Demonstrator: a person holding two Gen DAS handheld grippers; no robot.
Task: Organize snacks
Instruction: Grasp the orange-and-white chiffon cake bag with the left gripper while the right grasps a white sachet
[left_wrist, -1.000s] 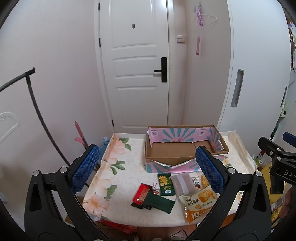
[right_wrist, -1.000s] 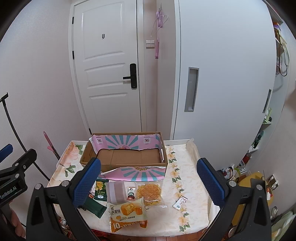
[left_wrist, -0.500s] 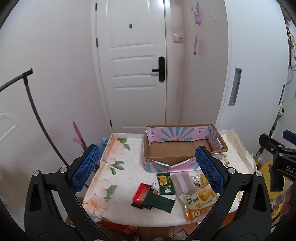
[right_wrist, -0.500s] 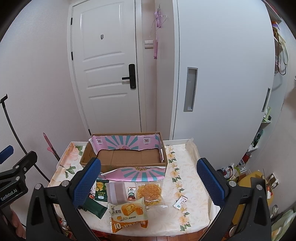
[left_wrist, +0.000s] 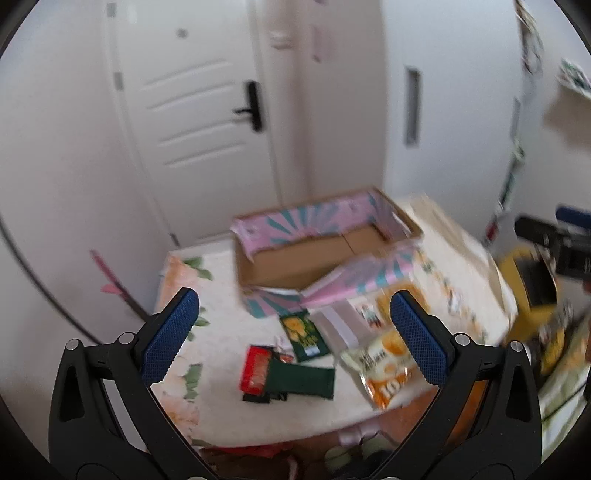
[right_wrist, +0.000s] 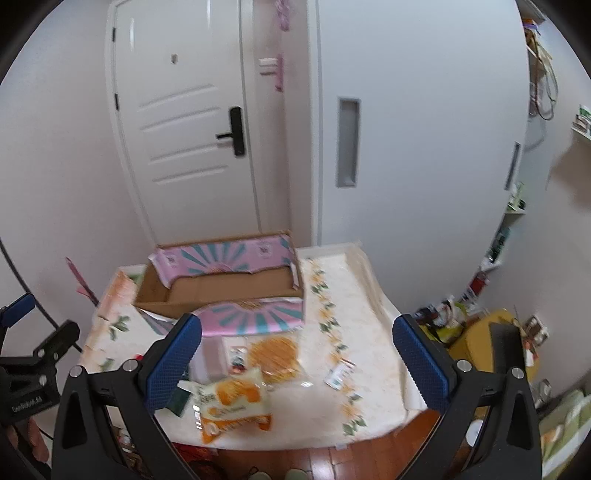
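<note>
Both grippers are held above the near edge of the table (right_wrist: 373, 295), and nothing is gripped by either. The left gripper (left_wrist: 293, 339) is seen with its fingers spread wide and empty; the right gripper (right_wrist: 297, 354) is likewise spread wide and empty.

The snacks are laid in a loose cluster on the flowered cloth, just in front of the open cardboard box (right_wrist: 221, 284), which is seen to hold nothing. A dark green packet (left_wrist: 301, 378) is found almost midway between the left fingers, touching a red packet (left_wrist: 256, 369) at its left end; its long axis runs left to right, roughly in line with the fingers' closing direction, so a turn of the wrist would probably be called for. The orange cake bag (right_wrist: 234, 400) is placed below and slightly left of centre between the right fingers, tilted, with its long axis running up and to the right. It is judged to be nearer the right gripper, while the green and red packets are better reached by the left. The box lies straight beyond both
</note>
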